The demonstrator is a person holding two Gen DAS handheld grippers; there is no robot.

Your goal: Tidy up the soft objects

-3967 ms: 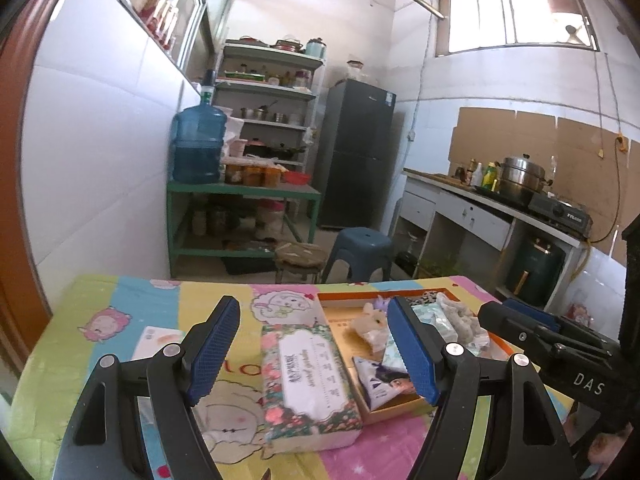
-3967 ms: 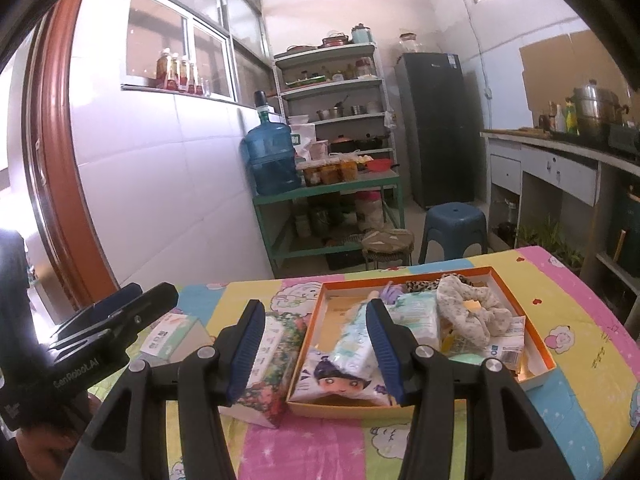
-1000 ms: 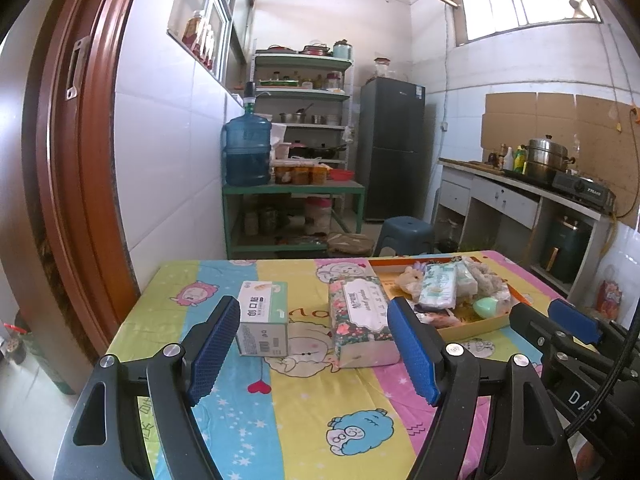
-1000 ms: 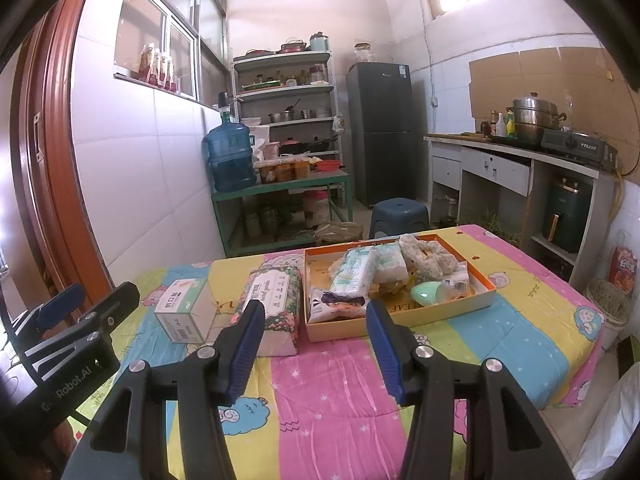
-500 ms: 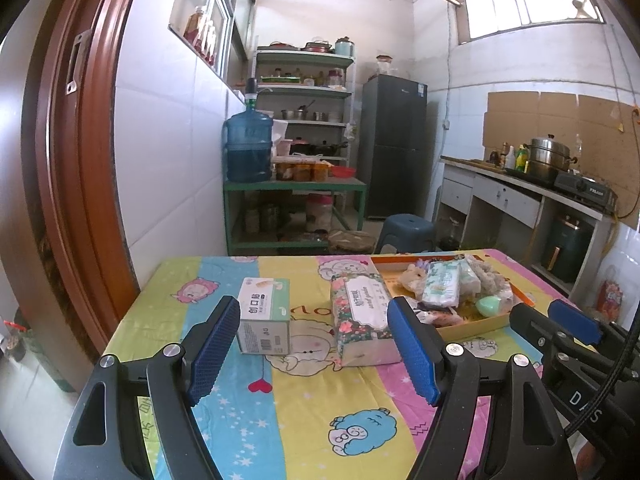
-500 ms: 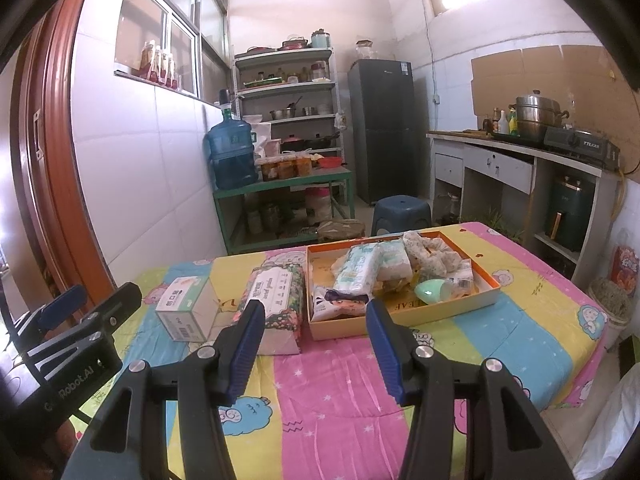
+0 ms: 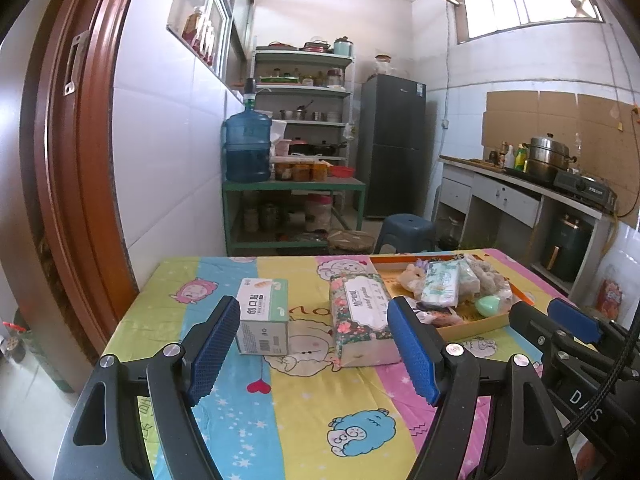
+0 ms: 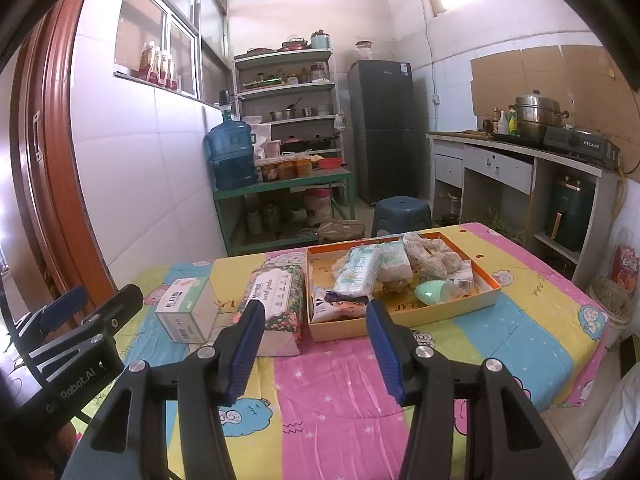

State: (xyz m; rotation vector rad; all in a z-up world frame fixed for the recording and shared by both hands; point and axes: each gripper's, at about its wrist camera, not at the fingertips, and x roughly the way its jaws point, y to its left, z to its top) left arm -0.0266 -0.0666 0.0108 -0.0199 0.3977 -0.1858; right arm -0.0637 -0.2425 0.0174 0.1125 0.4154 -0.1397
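Note:
An orange-rimmed tray [image 8: 486, 294] [image 7: 482, 325] on the cartoon-print table holds tissue packs [image 8: 357, 270] [image 7: 442, 282], a fluffy scrunchie [image 8: 434, 256], a plush toy [image 7: 412, 274] and a mint-green egg-shaped piece [image 8: 430, 293] [image 7: 490, 305]. A floral tissue pack [image 8: 276, 300] [image 7: 362, 314] lies left of the tray, and a small white-green box [image 8: 186, 308] [image 7: 264, 314] lies further left. My left gripper [image 7: 312, 350] and right gripper [image 8: 314, 346] both hang open and empty over the table's near side, well short of the objects.
The table carries a colourful cloth [image 8: 340, 384]. Behind it stand a green shelf with a blue water jug [image 8: 232, 156], a blue stool [image 8: 402, 210], a dark fridge [image 8: 382, 130] and a counter with a pot [image 8: 536, 116] on the right. A brown door frame [image 7: 68, 160] is on the left.
Since four seconds ago both grippers have pulled back from the tray and floral pack, so the whole table shows. Over the last second nothing has visibly moved.

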